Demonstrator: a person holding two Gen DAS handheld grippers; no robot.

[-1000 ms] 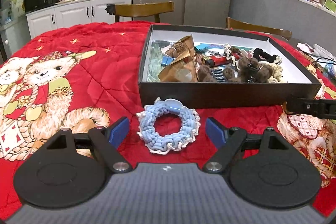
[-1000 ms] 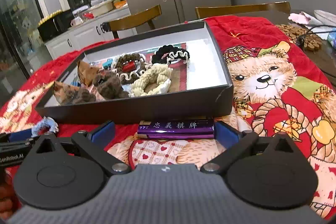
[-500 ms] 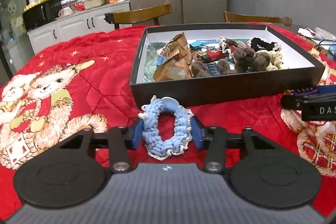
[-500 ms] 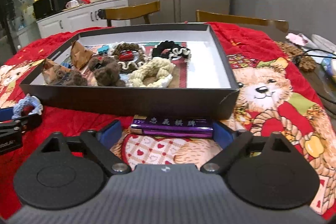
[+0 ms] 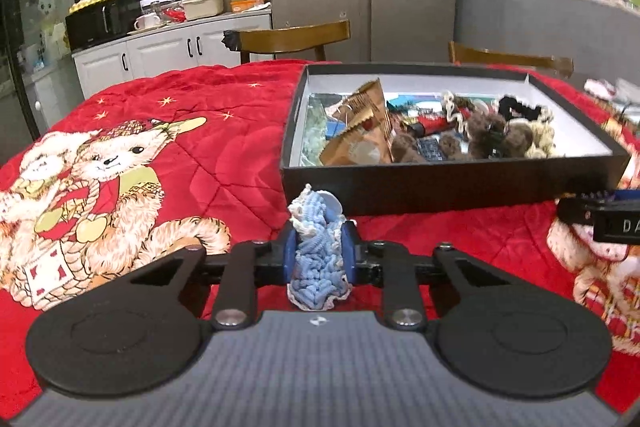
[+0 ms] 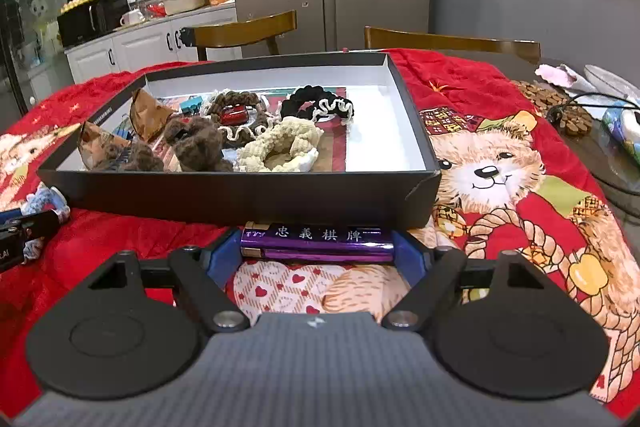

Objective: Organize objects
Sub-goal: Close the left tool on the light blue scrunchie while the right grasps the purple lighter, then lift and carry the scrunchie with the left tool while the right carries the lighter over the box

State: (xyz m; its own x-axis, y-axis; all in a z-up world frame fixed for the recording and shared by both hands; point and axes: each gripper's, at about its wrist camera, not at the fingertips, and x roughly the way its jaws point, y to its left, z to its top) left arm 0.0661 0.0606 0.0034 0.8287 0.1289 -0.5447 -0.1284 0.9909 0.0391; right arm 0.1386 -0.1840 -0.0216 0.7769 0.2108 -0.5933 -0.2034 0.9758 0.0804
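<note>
Red and soft, the quilted blanket covers the table, with fuzzy teddy bears printed on it.

The left gripper has its blue pads squeezing a blue scrunchie. Its jaws are closing, and the scrunchie is squashed tall and thin between them. The scrunchie is knitted and bumpy, with a white lacy edge. It sits on the blanket just in front of the black box, which lies at about one o'clock from it.

The right gripper holds a purple card pack by its two short ends. The pads touch both ends, so it is gripped. The pack is a long, shiny bar with white writing on top. It lies right against the near wall of the box, at twelve o'clock from the gripper.

The box is flat, square-cornered and made of stiff card, black outside and white inside. In it lie a ribbed cream scrunchie, a black scrunchie with a white wavy edge, fluffy brown scrunchies and crinkly brown paper packets. From the right wrist view, the blue scrunchie and the tip of the left gripper show at nine o'clock, low by the box's left corner.

Two wooden chairs stand behind the table at twelve o'clock.
</note>
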